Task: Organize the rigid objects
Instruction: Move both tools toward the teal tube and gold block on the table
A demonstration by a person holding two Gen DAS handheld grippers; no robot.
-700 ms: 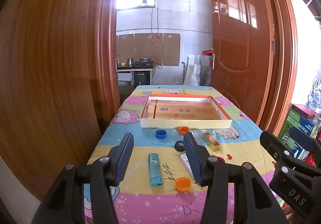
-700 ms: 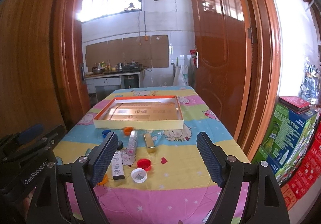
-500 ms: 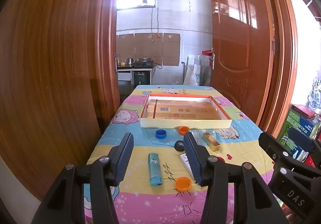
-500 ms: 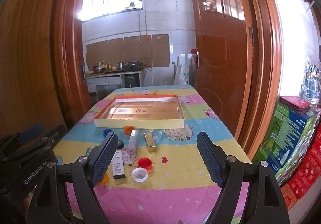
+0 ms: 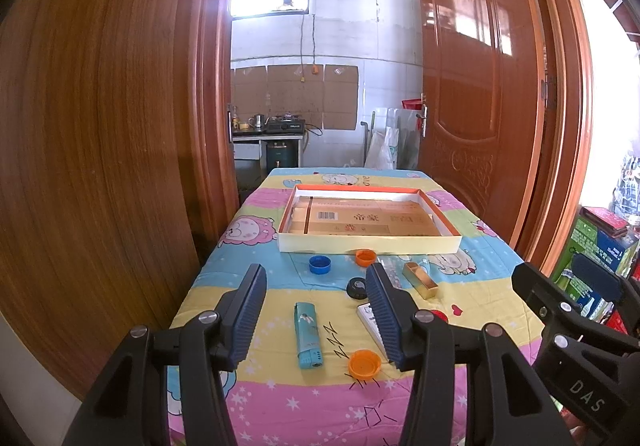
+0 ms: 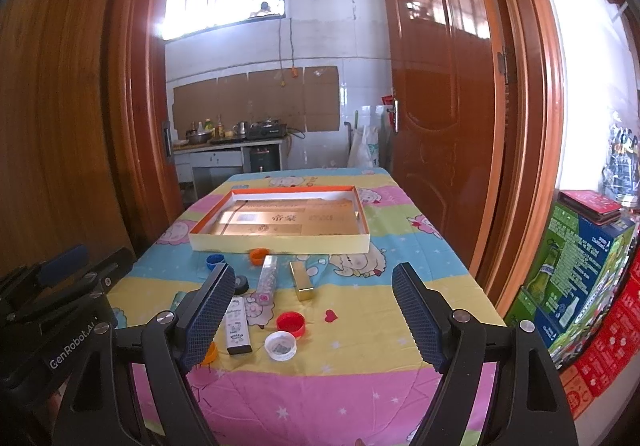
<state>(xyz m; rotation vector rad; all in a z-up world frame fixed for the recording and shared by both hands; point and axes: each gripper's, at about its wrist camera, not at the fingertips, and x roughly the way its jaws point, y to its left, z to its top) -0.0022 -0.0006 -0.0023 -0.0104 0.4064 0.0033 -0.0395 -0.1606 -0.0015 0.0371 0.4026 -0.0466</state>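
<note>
A shallow cardboard tray (image 5: pixel 370 245) with an orange inner rim lies mid-table on the cartoon-print cloth. In front of it are scattered a blue cap (image 5: pixel 320 264), an orange cap (image 5: pixel 365 257), a black cap (image 5: pixel 357 287), a gold box (image 5: pixel 420 280), a teal lighter (image 5: pixel 307 334) and a nearer orange cap (image 5: pixel 364 364). The right wrist view adds a clear tube (image 6: pixel 267 278), a white lighter (image 6: pixel 237 326), a red cap (image 6: pixel 291 323) and a white cap (image 6: pixel 281 345). My left gripper (image 5: pixel 315 278) and right gripper (image 6: pixel 314 274) hover open above the near edge, holding nothing.
Wooden door panels (image 5: pixel 100 166) stand close on the left and a glossy open door (image 6: pixel 444 126) on the right. Beyond the table is a kitchen counter (image 6: pixel 228 144). Green drink cartons (image 6: pixel 576 266) are stacked at the right.
</note>
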